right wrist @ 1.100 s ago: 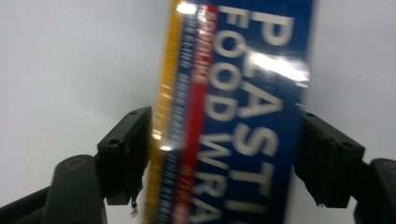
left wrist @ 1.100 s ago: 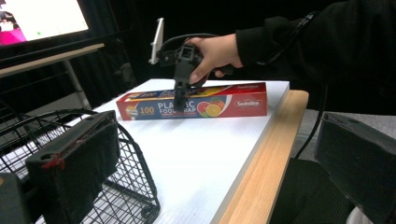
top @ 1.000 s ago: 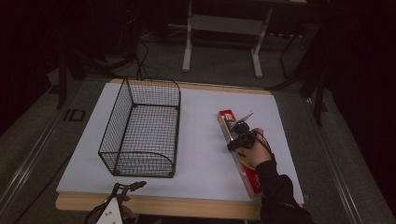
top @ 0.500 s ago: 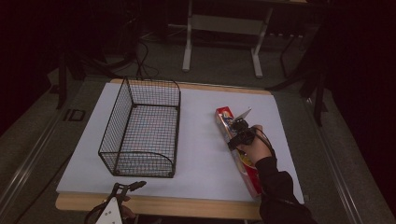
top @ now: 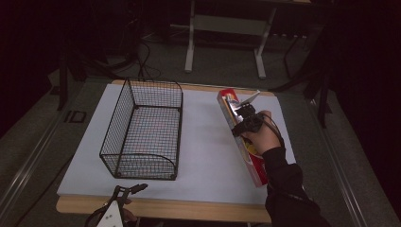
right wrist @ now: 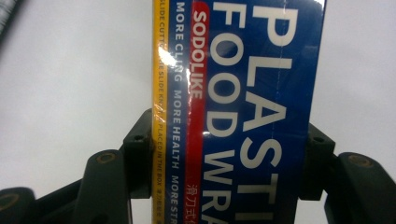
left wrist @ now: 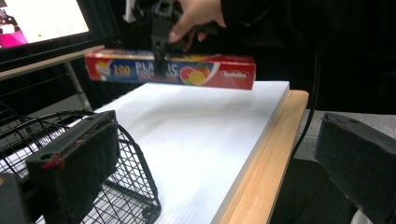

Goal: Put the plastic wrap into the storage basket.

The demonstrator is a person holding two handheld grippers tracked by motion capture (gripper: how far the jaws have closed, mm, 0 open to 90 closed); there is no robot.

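With my right tongs (top: 242,113) clamped across the wrap box (top: 243,146), lifted off the table (top: 208,156), its length parallels the basket (top: 142,132) leftward; left tongs (top: 135,189) idle, wide.

Dim lab or studio: white-topped table (top: 203,156), metal stand legs (top: 224,35), floor cables (top: 142,61).

A dim room surrounds the white-topped wooden surface (top: 203,156). At twelve o'clock, a pale metal frame (top: 226,28) stands on grey floor (top: 28,156). A lit screen (left wrist: 42,21) glows in the left gripper view.
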